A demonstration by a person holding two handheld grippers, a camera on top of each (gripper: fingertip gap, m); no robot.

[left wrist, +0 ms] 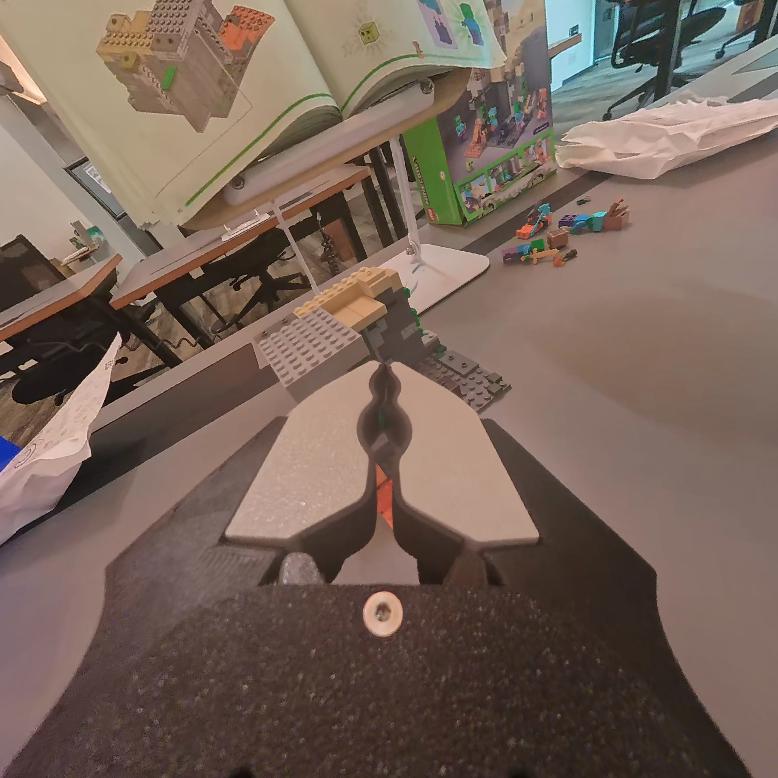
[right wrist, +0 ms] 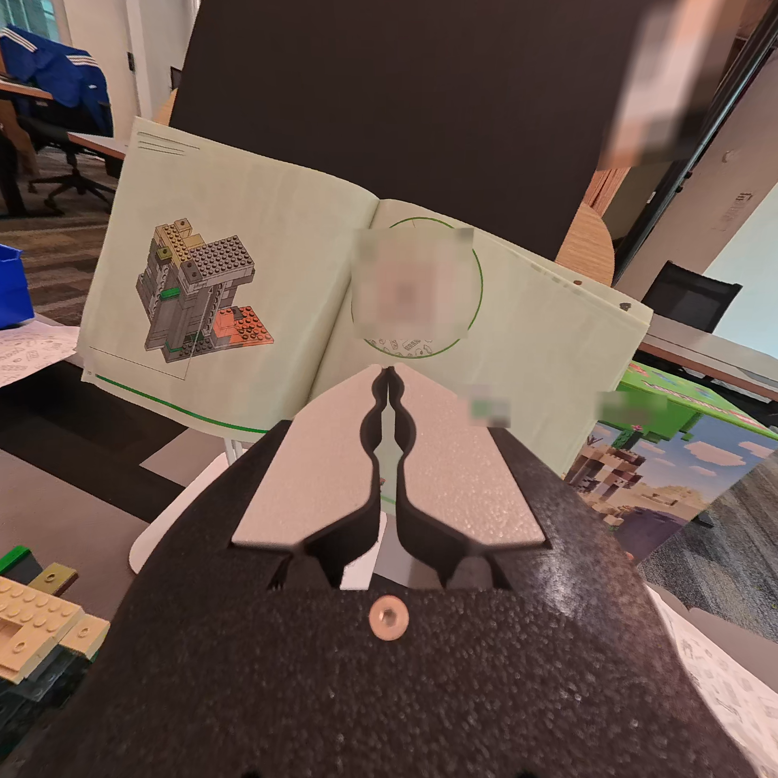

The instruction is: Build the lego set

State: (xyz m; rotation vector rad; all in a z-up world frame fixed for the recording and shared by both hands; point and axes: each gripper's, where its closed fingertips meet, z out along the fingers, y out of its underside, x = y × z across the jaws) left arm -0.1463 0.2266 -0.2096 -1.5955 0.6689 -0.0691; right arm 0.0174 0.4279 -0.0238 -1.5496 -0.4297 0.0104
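On the grey table in an office room, the left gripper sits closed and empty, just beside the half-built brick tower, while the right gripper, also closed and empty, points at the open picture book on its stand, and loose bricks lie toward the far edge.

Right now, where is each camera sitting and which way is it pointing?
Left wrist view: rides the left gripper, low over the grey table, aimed at the brick model; its own shut fingers show.
Right wrist view: rides the right gripper, aimed at the open booklet on its stand; its shut fingers show.
Shared: booklet, green box, model.
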